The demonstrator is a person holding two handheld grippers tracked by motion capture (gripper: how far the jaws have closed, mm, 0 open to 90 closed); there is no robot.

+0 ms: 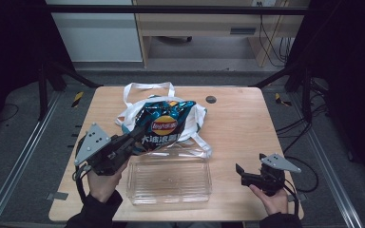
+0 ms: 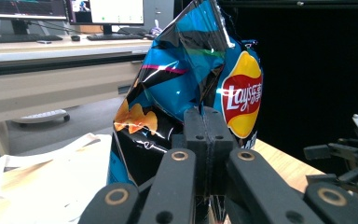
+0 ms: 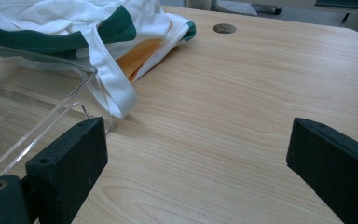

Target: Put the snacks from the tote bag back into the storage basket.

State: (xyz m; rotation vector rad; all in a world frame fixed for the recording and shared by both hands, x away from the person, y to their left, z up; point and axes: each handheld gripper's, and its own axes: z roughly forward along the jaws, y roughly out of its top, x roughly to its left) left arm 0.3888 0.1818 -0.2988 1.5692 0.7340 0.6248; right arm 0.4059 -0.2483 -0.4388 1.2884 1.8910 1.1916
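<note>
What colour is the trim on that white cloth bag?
Dark green trim on the white cloth bag, clearest in the right gripper view.

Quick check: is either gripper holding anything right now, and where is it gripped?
The left gripper is shut on the chip bag, pinching its lower edge. The right gripper is open over the table, holding nothing.

L gripper [image 1: 134,140] pinching chip bag [image 1: 164,127], R gripper [image 1: 242,174] open

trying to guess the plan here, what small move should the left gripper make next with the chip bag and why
Probably carry it a little toward the person and lower it into the clear container. The left gripper has its jaws shut on the chip bag, held above the white tote bag, and the container right below looks empty. The right gripper rests open, apart.
</note>
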